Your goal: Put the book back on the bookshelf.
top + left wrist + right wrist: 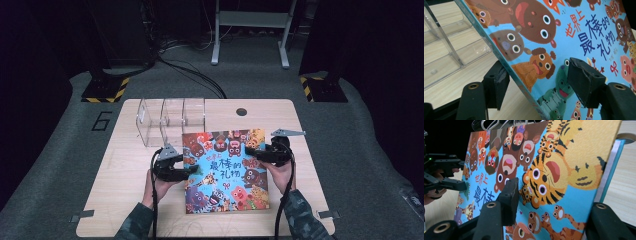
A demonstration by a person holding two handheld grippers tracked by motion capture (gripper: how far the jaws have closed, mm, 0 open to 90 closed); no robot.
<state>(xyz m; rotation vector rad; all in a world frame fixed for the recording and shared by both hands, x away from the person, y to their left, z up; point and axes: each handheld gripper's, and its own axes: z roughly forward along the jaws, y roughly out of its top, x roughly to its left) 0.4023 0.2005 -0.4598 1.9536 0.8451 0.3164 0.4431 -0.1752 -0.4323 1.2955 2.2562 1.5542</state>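
Note:
A picture book (225,170) with cartoon animals on a blue cover lies on the wooden table (130,200). My left gripper (190,171) is at its left, spine edge. In the left gripper view the jaws of this gripper (537,67) stand wide apart astride the spine, one over the cover (564,32), one beside it. My right gripper (253,152) is at the book's right edge. In the right gripper view the front cover (544,170) is raised off the pages, its free edge between the parted jaws of my right gripper (555,195). The left gripper (446,175) shows beyond.
A clear plastic organiser (170,120) with upright dividers stands on the table just behind the book's far left corner; it is also in the left gripper view (446,40). A round cable hole (242,111) sits at the table's back edge. Floor cables and stands lie beyond.

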